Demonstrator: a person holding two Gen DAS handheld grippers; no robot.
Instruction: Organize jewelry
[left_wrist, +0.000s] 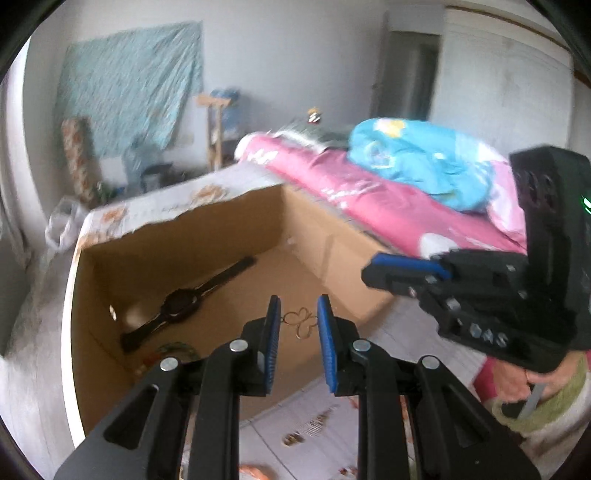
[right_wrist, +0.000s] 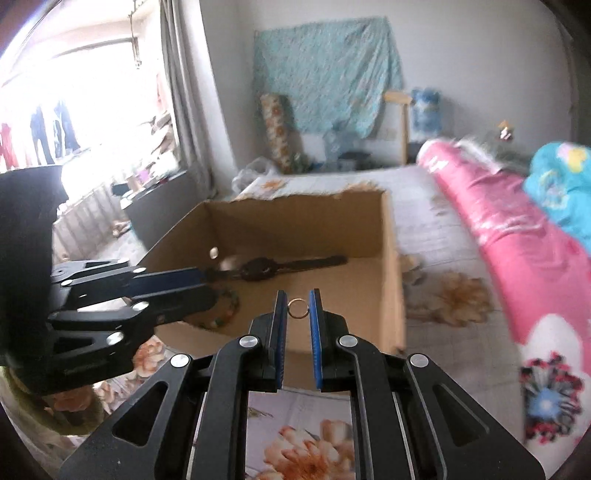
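In the left wrist view, a cardboard box (left_wrist: 177, 266) fills the left and centre, with a dark watch (left_wrist: 181, 302) lying inside; at lower centre the left gripper (left_wrist: 298, 317) clamps a gold butterfly ornament (left_wrist: 301, 322). In the right wrist view, the right gripper (right_wrist: 298, 308) at centre pinches a small ring (right_wrist: 297, 308) above the box's near wall.

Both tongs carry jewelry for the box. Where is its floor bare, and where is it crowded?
Bare: the box floor right of the watch, along the right wall and toward the near wall. Crowded: the left side, where the watch lies along the far wall and a beaded bracelet sits in the near-left corner.
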